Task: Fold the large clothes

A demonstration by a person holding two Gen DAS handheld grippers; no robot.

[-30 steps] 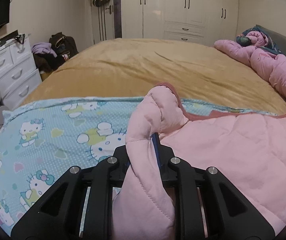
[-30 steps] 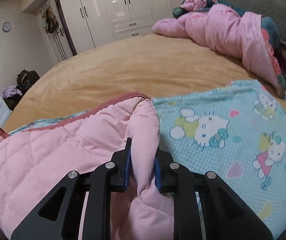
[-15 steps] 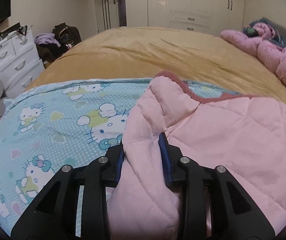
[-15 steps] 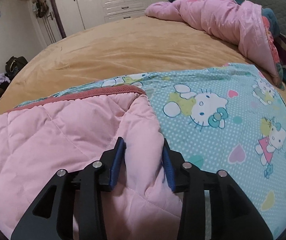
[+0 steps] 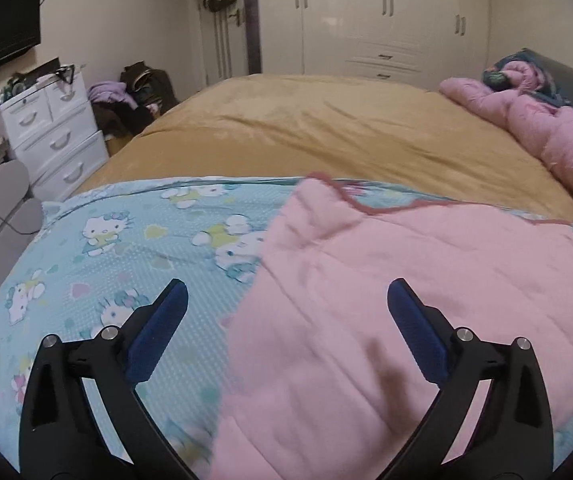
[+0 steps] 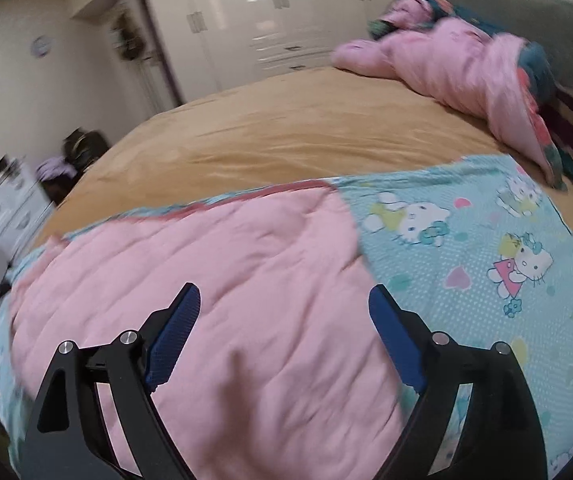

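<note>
The left gripper point(image 5: 286, 300), at the bottom of its frame, points forward and down, jaws opening wide, nothing between the pads. The right gripper point(image 6: 284, 300), lower centre of its frame, likewise tilts down, jaws opening, pads free.

quilt point(image 5: 426, 300): plain pink side, darker pink trim; other side point(image 5: 98, 280) turquoise, white dots, cartoon cats. Bedspread point(image 5: 326, 136) mustard. Gripper pads point(image 6: 174, 328) blue.

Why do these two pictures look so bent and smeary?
Both views are fisheye, so the bed bulges and the corners go black. The right wrist view is motion-smeared, worst on the wardrobe; the left wrist view blurs mainly the pink quilted cover up close.
</note>
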